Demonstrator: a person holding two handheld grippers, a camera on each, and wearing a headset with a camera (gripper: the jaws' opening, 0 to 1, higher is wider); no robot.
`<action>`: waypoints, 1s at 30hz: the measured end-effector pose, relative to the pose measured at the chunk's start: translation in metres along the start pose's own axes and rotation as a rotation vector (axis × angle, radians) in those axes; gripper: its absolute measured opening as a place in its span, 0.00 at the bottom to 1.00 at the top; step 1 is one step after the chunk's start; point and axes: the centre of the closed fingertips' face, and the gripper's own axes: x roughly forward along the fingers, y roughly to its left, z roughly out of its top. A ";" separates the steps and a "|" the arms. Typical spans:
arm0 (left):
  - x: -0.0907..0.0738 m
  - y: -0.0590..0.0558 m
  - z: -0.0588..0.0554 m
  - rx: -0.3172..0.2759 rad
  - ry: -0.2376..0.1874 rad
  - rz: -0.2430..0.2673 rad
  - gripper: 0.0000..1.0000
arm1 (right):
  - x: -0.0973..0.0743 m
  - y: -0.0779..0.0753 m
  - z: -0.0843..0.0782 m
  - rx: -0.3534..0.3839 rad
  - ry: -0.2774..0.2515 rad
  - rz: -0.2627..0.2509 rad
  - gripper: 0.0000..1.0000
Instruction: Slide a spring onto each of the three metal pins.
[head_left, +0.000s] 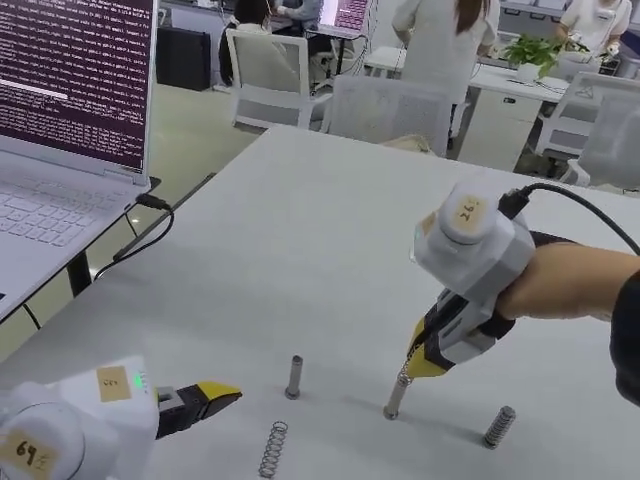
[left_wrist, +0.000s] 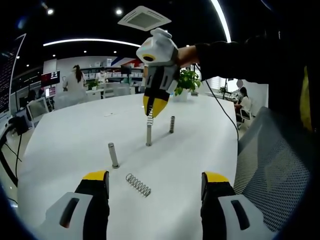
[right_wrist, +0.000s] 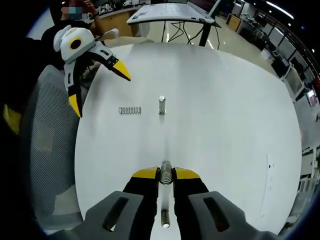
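Pinching a coiled wire spring in yellow-tipped jaws, the right hand-held gripper holds it atop the middle steel pin on the smooth white desk in the head view; a third pin already wears a spring. The left gripper view shows the left hand-held gripper gaping, with a loose spring lying ahead near the bare cylindrical pin. The right gripper view shows its jaws clamped on the coils.
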 end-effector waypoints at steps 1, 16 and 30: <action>0.000 0.000 0.000 0.000 0.000 -0.001 0.72 | 0.000 0.000 0.000 0.000 0.000 -0.001 0.08; 0.000 0.001 -0.002 -0.001 0.003 -0.002 0.70 | 0.016 0.000 -0.005 0.009 0.016 0.008 0.08; 0.000 0.000 -0.003 0.002 0.010 -0.002 0.69 | 0.041 0.002 -0.010 0.007 0.039 0.004 0.08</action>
